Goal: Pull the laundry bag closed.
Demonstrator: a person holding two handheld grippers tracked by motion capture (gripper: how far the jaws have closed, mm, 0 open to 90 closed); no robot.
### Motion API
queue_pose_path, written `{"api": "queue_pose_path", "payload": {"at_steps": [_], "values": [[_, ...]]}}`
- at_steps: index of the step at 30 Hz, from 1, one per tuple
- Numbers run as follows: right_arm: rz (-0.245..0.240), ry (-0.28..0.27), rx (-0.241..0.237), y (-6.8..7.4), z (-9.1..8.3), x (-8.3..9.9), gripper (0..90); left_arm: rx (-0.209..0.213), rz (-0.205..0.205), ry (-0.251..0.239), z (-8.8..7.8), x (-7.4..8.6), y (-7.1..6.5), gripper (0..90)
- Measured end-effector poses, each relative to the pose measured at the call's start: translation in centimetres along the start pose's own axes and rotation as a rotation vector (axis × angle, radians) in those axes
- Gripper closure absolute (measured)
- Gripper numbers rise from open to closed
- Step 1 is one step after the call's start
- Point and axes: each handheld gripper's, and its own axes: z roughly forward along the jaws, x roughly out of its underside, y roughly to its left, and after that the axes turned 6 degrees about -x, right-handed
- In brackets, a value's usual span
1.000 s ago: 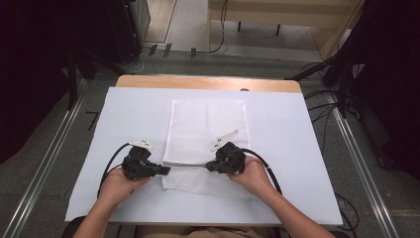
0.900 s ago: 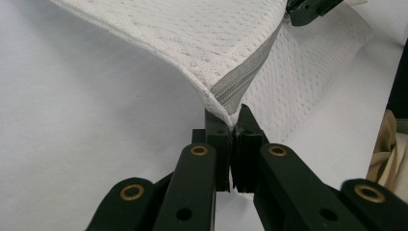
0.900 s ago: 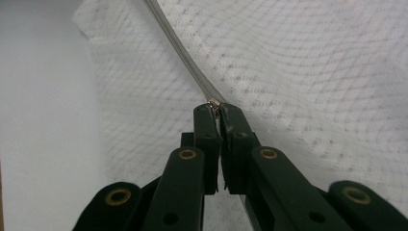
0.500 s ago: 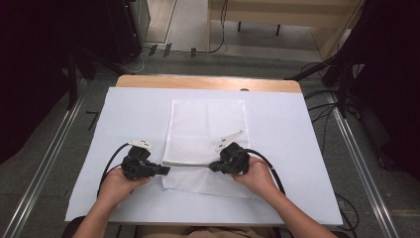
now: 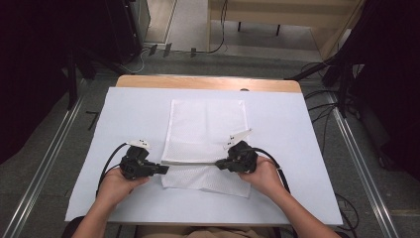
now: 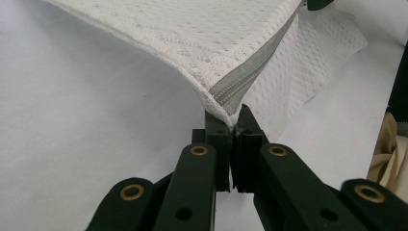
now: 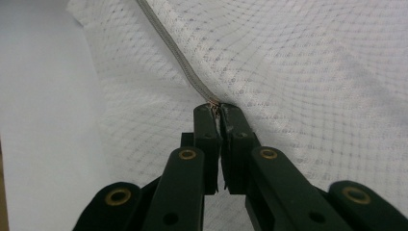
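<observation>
While the person's forearms come in over the near edge of the table (image 5: 307, 114), the left gripper (image 5: 163, 169) sits at the left end of the zipper (image 5: 190, 162), its jaws clenched on the very corner of the white mesh bag (image 5: 208, 129). In the left gripper view that left gripper (image 6: 234, 126) pinches the bag's (image 6: 202, 43) corner just where the grey zipper (image 6: 250, 77) tape ends, and the fabric rises up off the white tabletop (image 6: 77, 125) from the grip.

Moving across, the bag lies in the middle of the white sheet that covers the table, its far part flat and its near edge drawn into a straight line between the two tools, with a lower flap of mesh spread out toward the person beneath that line.

At the right end, the right gripper (image 5: 219, 163) is likewise closed tight on the zipper line. In the right gripper view the right gripper (image 7: 219, 109) grips a small coppery bit at the end of the zipper (image 7: 178, 57), with the mesh (image 7: 308, 72) spreading beyond it.
</observation>
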Motion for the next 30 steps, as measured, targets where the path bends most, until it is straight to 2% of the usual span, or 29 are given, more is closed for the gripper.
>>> {"api": "queue_pose_path", "payload": {"at_steps": [4,30], "values": [[-0.007,0.019,0.003,0.0,0.0,0.3,88.2,-0.006,0.005,0.006,0.0,0.0,0.0,88.6],[0.076,0.038,0.049,-1.7,-2.5,3.3,88.2,-0.008,-0.011,0.000,-0.2,0.1,0.3,88.6]]}}
